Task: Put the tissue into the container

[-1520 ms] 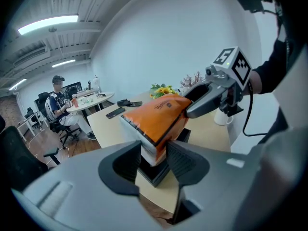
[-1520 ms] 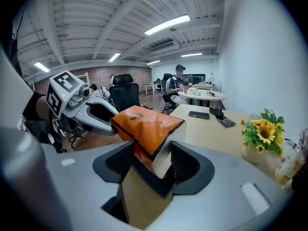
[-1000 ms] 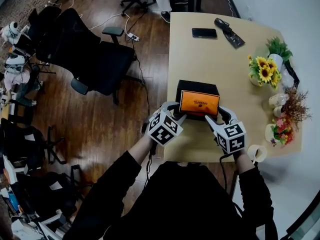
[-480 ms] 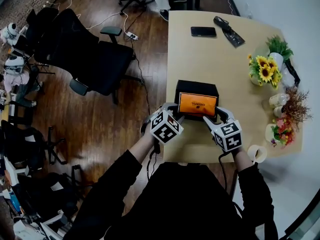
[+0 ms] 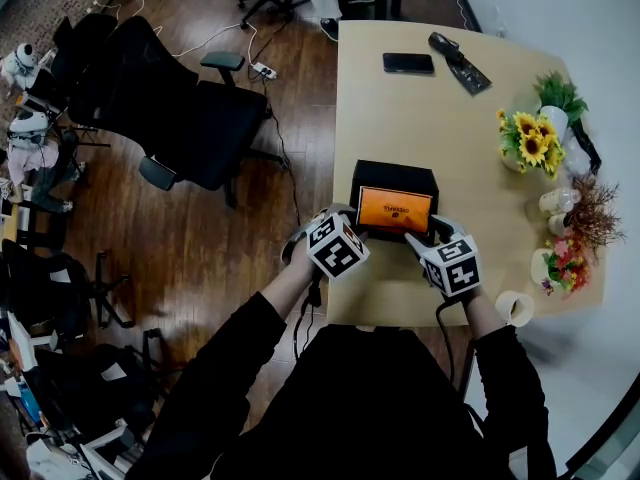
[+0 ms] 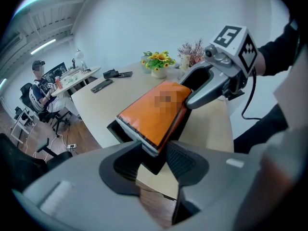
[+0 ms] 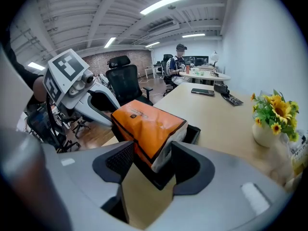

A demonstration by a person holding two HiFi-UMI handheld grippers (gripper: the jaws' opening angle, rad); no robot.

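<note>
orange tissue pack [image 5: 395, 209] sits tilted right over the black container [image 5: 394, 174]. left gripper [image 6: 156, 150] is clamped on its end at the container's left side, right gripper [image 7: 153, 160] is clamped on the opposite end.

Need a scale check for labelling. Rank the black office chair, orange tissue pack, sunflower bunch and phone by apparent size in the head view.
1. black office chair
2. orange tissue pack
3. sunflower bunch
4. phone
The pack sits above the tabletop, nearer the camera, so its lead over the sunflowers is unsure.
</note>
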